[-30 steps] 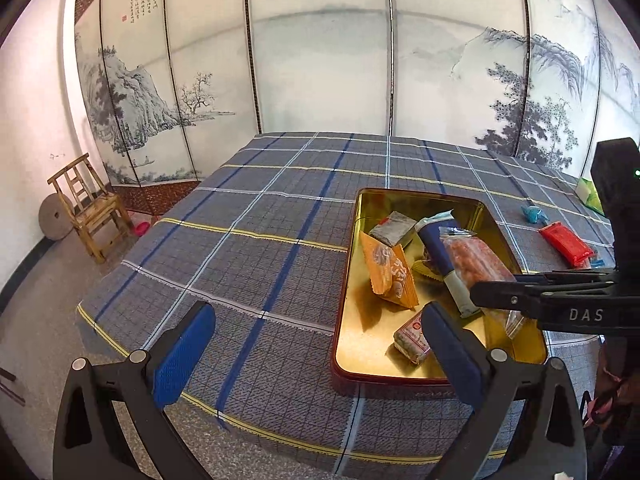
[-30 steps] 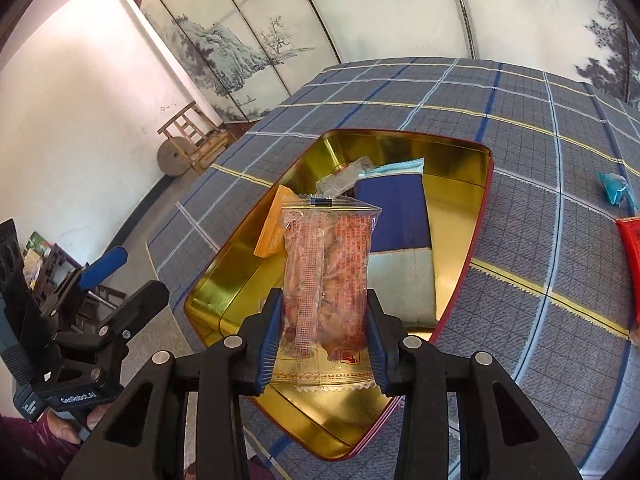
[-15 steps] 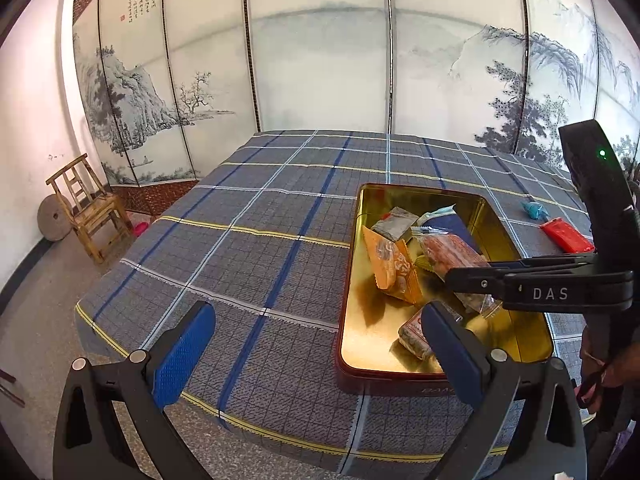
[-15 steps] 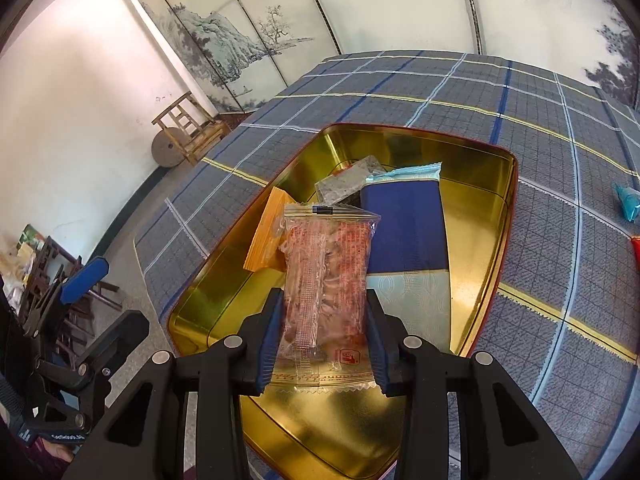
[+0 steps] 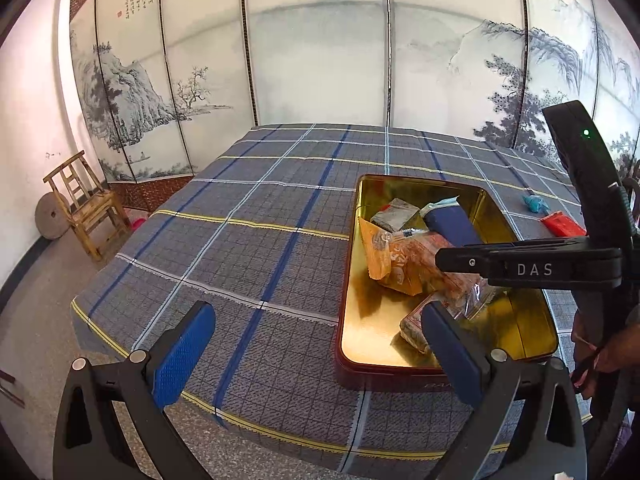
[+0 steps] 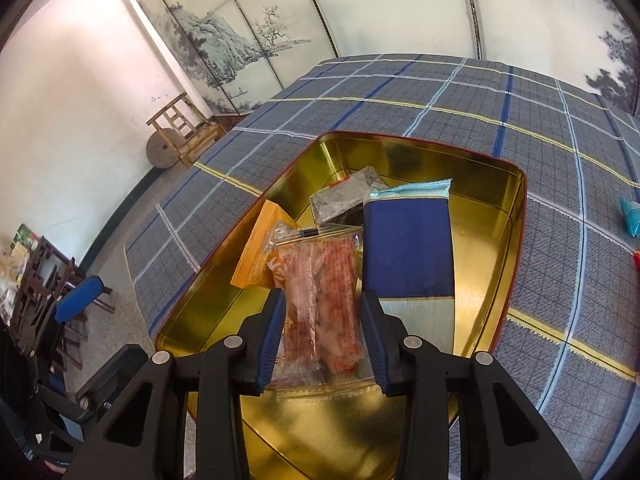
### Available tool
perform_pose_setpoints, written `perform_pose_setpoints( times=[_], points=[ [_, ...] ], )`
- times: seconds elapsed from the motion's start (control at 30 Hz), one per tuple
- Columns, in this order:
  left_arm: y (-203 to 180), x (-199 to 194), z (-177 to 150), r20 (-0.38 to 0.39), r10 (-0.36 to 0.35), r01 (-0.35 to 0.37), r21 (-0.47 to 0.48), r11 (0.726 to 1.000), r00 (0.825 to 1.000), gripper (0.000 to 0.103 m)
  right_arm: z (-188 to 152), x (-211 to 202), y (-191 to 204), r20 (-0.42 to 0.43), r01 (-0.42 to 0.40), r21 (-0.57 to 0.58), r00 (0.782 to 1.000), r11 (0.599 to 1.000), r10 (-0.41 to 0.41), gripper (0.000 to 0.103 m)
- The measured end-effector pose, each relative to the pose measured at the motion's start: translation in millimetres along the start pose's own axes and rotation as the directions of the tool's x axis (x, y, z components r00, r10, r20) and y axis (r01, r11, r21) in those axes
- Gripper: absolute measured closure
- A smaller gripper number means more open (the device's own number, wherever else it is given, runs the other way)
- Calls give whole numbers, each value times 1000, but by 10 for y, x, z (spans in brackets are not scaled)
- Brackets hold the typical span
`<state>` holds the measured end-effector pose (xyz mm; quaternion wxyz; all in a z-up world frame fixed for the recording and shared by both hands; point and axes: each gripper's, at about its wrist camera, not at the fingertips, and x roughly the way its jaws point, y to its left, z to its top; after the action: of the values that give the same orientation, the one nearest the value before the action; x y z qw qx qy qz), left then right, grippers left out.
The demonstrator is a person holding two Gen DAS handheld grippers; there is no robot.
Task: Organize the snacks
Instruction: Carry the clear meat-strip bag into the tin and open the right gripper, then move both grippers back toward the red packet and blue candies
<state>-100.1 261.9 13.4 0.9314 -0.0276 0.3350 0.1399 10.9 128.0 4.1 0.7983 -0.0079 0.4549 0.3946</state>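
Observation:
A gold tin (image 5: 516,320) (image 6: 516,216) with a red rim sits on the plaid tablecloth. My right gripper (image 6: 323,334) is shut on a clear packet of reddish snacks (image 6: 320,288) and holds it low over the tin; the packet also shows in the left wrist view (image 5: 444,268). In the tin lie an orange packet (image 6: 256,256) (image 5: 384,260), a blue and pale packet (image 6: 408,248), a grey packet (image 6: 344,196) and a small wrapped bar (image 5: 414,326). My left gripper (image 5: 316,356) is open and empty, near the table's front edge, left of the tin.
A red packet (image 5: 562,224) and a teal wrapped sweet (image 5: 534,203) (image 6: 632,220) lie on the tablecloth (image 5: 240,240) right of the tin. A painted folding screen (image 5: 320,60) stands behind the table. A wooden chair (image 5: 84,208) stands on the floor at left.
My right gripper has moved left and down over the tin with the reddish packet, which now lies close to the orange packet. My left gripper has stayed open and hardly moved.

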Motion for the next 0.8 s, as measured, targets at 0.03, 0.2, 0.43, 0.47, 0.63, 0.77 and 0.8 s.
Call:
perform_pose_setpoints(
  times=[0.03, 0.2, 0.43, 0.47, 0.63, 0.77, 0.8],
  points=[
    [0, 3, 0, -1, 0, 0, 1, 1000, 1000, 1, 1, 2, 3, 0, 2, -3, 1000, 1000, -2, 63],
    [3, 20, -7, -10, 0, 0, 0, 1000, 1000, 1, -15, -32, 23, 12, 0, -9, 1000, 1000, 0, 63],
    [-31, -8, -13, 14, 13, -13, 16, 1000, 1000, 1, -47, -108, 53, 24, -17, -7, 1000, 1000, 17, 63],
    [-41, -14, -12, 17, 13, -13, 18, 1000, 1000, 1, -52, -121, 53, 26, -20, -7, 999, 1000, 20, 63],
    [-90, -41, -15, 15, 14, -15, 32, 999, 1000, 1, -91, -180, 60, 32, -28, -5, 999, 1000, 28, 60],
    [-129, -67, -7, 7, 6, -6, 45, 999, 1000, 1, -119, -246, 51, 45, -33, 1, 998, 999, 33, 57],
    [-139, -78, -7, 8, 7, -8, 49, 999, 1000, 1, -126, -268, 43, 48, -36, 4, 998, 999, 36, 56]
  ],
)
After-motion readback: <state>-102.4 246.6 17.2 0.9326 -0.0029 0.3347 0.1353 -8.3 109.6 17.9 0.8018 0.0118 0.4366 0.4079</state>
